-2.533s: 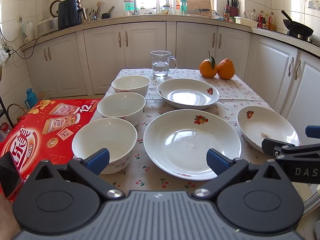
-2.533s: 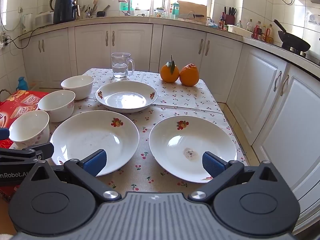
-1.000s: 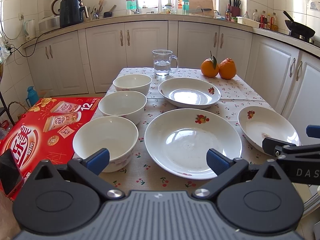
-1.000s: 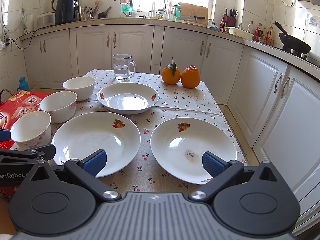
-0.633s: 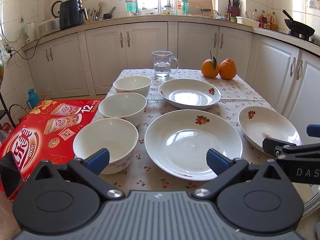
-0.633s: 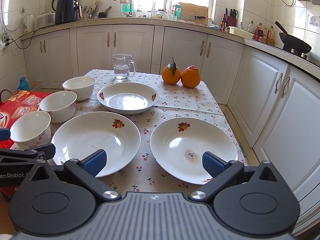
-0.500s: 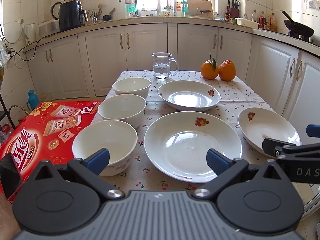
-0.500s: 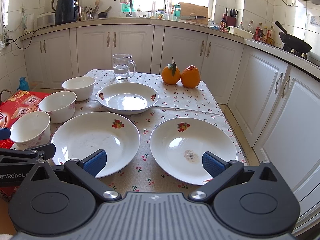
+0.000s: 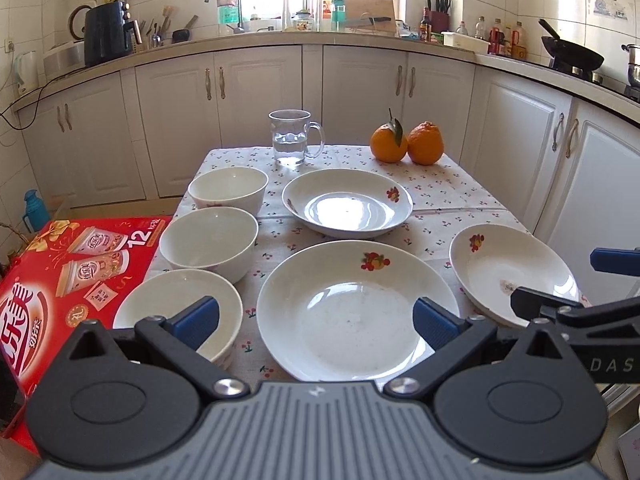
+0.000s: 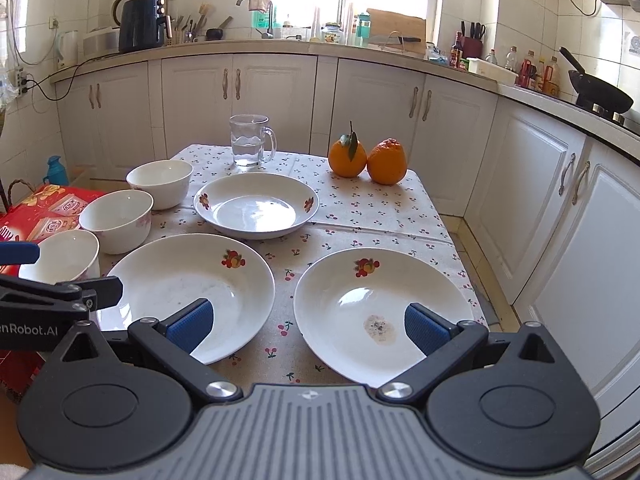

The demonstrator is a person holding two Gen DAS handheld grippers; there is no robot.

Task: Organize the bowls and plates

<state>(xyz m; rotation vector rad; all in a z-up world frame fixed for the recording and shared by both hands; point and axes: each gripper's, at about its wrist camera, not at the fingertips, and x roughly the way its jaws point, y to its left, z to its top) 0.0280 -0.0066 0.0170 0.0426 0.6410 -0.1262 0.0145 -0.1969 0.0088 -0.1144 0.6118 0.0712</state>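
Three white bowls stand in a column on the table's left: far bowl, middle bowl, near bowl. A deep plate sits at the centre back. In front of it is a large plate, with a stained plate to its right. My left gripper hovers open over the large plate's near edge and holds nothing. My right gripper is open between the large plate and the stained plate, with nothing between its fingers.
A glass mug of water and two oranges stand at the table's far end. A red carton lies level with the table on its left. White cabinets close in on the right and behind.
The scene in the left wrist view has slid slightly left and down, so that gripper has drifted a little. The dishes have not moved, and both grippers stay open.
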